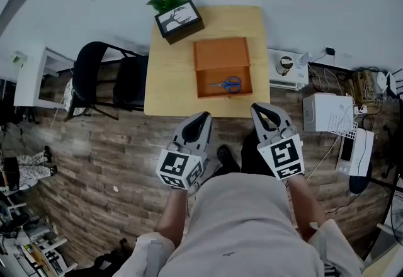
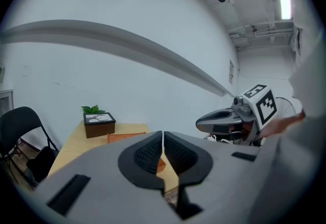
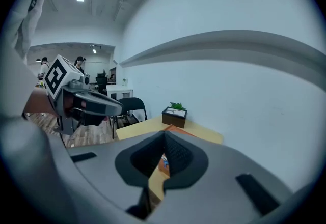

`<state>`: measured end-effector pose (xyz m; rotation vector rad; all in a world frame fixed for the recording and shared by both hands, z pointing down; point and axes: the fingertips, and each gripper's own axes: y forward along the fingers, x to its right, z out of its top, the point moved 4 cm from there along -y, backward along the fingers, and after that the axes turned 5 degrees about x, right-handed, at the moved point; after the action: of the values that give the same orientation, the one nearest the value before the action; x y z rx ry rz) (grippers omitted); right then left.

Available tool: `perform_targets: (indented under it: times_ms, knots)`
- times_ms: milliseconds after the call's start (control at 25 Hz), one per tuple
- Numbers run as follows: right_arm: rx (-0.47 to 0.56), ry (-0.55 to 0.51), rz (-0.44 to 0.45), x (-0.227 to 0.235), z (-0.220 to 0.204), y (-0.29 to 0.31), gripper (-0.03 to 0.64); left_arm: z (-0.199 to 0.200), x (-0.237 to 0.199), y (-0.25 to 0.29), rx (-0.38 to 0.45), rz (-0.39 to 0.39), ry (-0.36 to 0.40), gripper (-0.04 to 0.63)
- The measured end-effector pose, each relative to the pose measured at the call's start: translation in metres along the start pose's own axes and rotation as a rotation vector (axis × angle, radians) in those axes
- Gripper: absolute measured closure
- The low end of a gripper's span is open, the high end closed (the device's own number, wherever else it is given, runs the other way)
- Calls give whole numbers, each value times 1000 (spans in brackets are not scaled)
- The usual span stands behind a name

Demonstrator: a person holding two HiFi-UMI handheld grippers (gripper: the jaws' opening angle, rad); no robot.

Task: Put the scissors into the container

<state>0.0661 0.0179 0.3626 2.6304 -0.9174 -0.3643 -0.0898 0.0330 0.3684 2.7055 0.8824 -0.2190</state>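
Both grippers are held close in front of the person's body, over the wood-plank floor (image 1: 94, 162) and short of the table (image 1: 170, 80). The left gripper (image 1: 203, 116) has its 2 jaws pressed together at the tips, with nothing between them. The right gripper (image 1: 257, 108) is the same, its jaws meeting at the tips and holding nothing. The 2 grippers sit side by side and apart from each other, both pointing toward the table edge just ahead.

The scissors (image 1: 227, 84), with blue handles, lie inside the orange container (image 1: 208, 90). That is ahead of the grippers and roughly between the lines of their jaws. The handle loops are on the right gripper's side and the blades point toward the left gripper's side. The container's lid stands open on the far side, away from the grippers. Neither gripper touches the container or the scissors.

Beyond the container, farther from the left gripper's tips, a dark box holding a green plant (image 1: 179, 19) sits at the far corner of the table. A black chair (image 1: 101, 77) stands out past the left gripper's side, beside the table. A white box (image 1: 324, 112) sits on the floor out past the right gripper's side.
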Motion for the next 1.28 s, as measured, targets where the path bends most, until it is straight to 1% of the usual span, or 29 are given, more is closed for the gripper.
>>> perform_targets:
  times_ms: [320, 560, 680, 880, 1120, 1280]
  knots:
    - [80, 68, -18, 8, 8, -21, 618, 16, 11, -6, 43, 9, 8, 581]
    - [108, 88, -34, 13, 3, -30, 618, 17, 17, -9, 45, 1, 13, 581]
    - [130, 81, -14, 10, 1, -34, 618, 14, 20, -10, 43, -1, 9, 581]
    - [148, 37, 6, 3, 0, -39, 618, 12, 20, -12, 45, -2, 4, 581]
    - [140, 44, 9, 0, -1, -44, 618, 11, 24, -14, 49, -2, -1, 581]
    - [145, 53, -9, 5, -5, -45, 618, 11, 25, -12, 49, -4, 1, 581]
